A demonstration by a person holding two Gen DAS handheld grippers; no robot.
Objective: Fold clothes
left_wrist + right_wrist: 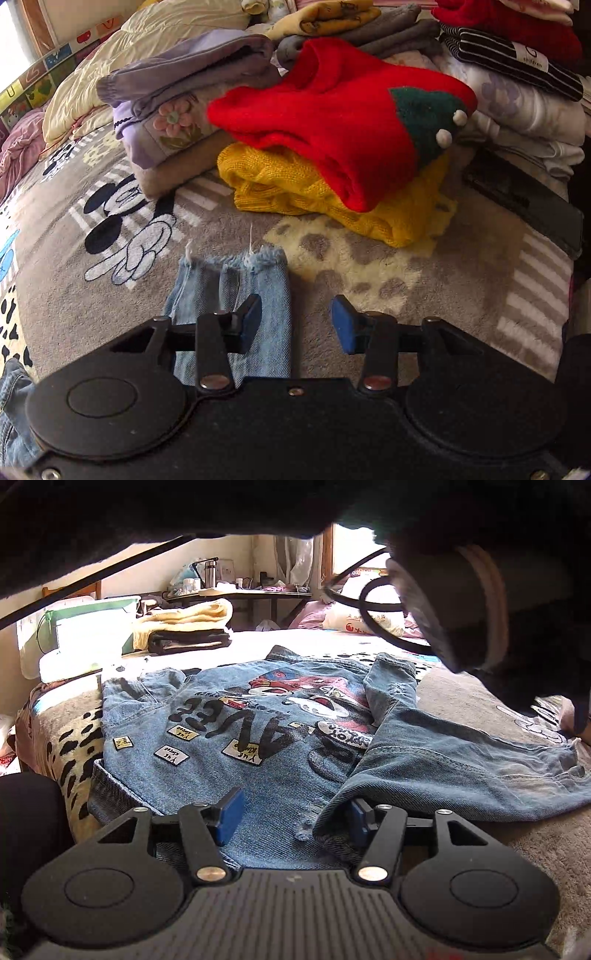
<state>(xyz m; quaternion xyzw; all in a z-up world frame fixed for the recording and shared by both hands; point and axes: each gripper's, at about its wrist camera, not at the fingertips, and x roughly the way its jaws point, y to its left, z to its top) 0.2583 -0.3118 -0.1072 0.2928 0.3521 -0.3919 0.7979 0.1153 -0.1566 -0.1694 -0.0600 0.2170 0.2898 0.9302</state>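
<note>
The denim jacket (236, 738) lies flat on the cartoon blanket (110, 229). Left gripper (295, 321) gapes above its frayed sleeve (236, 280). Right gripper (291, 819) stands apart over the hem, pressing nothing.

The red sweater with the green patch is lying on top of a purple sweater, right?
Not quite. The red sweater with the green patch is lying on top of a yellow sweater, not a purple one. The left wrist view shows it.

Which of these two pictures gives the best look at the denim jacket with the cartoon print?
The right wrist view: the denim jacket lies spread on the bed, its printed back and patches showing, one sleeve folded across. The left wrist view shows only a frayed cuff and a scrap of denim at its edge.
</note>
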